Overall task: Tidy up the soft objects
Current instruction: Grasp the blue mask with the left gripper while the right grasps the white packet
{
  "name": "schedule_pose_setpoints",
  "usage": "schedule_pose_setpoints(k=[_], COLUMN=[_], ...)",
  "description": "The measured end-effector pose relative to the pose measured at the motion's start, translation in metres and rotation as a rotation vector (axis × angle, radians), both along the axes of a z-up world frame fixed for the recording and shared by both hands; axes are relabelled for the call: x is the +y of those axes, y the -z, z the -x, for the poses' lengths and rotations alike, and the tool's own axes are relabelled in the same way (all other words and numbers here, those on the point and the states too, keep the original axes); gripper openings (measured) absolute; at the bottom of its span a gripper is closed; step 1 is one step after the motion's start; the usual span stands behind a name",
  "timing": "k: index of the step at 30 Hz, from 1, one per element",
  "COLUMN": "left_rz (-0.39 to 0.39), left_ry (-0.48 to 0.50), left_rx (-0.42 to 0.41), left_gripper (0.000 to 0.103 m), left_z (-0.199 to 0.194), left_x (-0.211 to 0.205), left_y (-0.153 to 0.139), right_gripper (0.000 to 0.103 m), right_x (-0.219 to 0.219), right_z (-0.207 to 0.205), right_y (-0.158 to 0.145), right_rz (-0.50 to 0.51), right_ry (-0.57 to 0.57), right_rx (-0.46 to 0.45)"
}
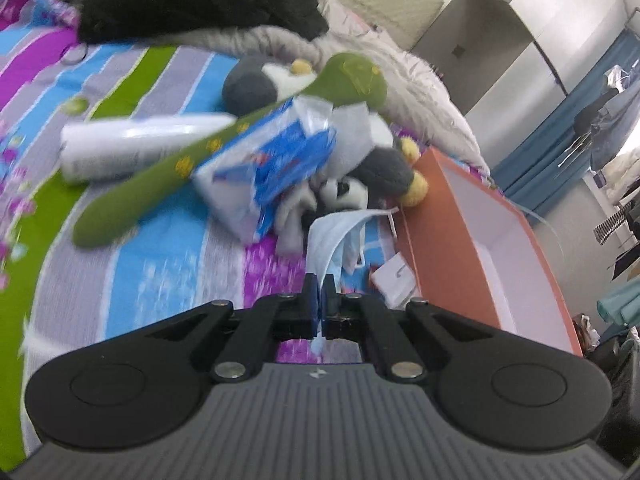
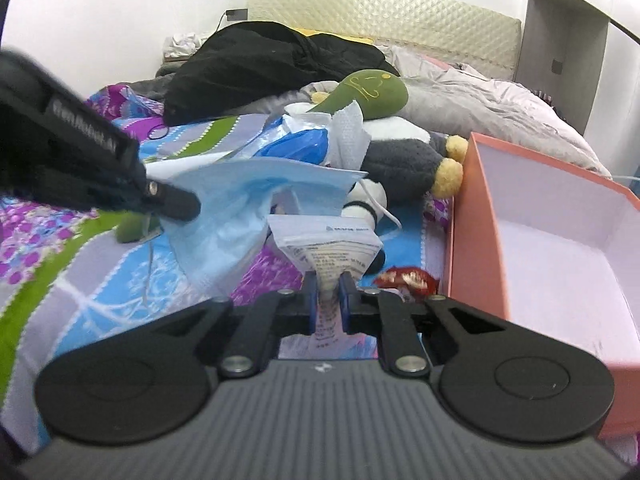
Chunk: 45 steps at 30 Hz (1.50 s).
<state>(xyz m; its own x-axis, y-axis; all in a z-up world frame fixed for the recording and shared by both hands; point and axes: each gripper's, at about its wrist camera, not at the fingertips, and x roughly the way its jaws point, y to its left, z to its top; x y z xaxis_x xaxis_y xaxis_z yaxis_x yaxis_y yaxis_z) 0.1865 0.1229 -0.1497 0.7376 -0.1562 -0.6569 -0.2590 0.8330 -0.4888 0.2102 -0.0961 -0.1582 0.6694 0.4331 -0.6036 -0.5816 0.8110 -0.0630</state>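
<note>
The left tongs [image 1: 319,280] are pinching a limp, featherlight blue face mask [image 1: 334,236] by its edge while the right tongs [image 2: 328,284] are clamping a small, crinkly white packet [image 2: 330,250] above the bed [image 2: 80,280], the orange box [image 2: 560,240] waiting at three o'clock.

face mask [image 1: 338,236]: pale blue, pleated, crumpled, white ear loops dangling; lifted off the bed, hanging near the middle.
white packet [image 2: 330,246]: small, flat, printed with dark text; raised, just right of the mask.
tissue pack [image 1: 272,168]: blue and white, torn open, tilted across the green plush.
green plush [image 1: 224,140]: long, yellow-dotted, lying diagonally.
penguin plush [image 2: 404,160]: grey, yellow feet, by the box.
orange box [image 1: 448,240]: open, white inside, right.
</note>
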Motion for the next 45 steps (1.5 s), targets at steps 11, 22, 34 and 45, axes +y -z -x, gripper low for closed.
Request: schedule_pose_setpoints(k=[11,22,34,45], left_rz=[0.001,-0.073,-0.230,-0.245], left_ry=[-0.027,0.022,0.158,0.155], left_rx=[0.172,0.215,0.220,0.288], left_gripper=[0.002,0.051,0.051,0.051], left_z=[0.066,0.068,0.019,0.004], left_x=[-0.011,-0.007,-0.031,-0.031], left_y=[0.020,0.026,0.040,0.069], right_gripper=[0.015,0.039,0.050,0.050], right_x=[-0.023,-0.030,-0.019,-0.011], right_z=[0.043,0.045,0.039,0.039], right_y=[0.001,0.007,0.034,0.052], right_rz=[0.070,-0.023,0.007,0.059], right_ry=[-0.034,-0.101,-0.149,-0.176], right_rx=[0.115,0.200,0.253,0.223])
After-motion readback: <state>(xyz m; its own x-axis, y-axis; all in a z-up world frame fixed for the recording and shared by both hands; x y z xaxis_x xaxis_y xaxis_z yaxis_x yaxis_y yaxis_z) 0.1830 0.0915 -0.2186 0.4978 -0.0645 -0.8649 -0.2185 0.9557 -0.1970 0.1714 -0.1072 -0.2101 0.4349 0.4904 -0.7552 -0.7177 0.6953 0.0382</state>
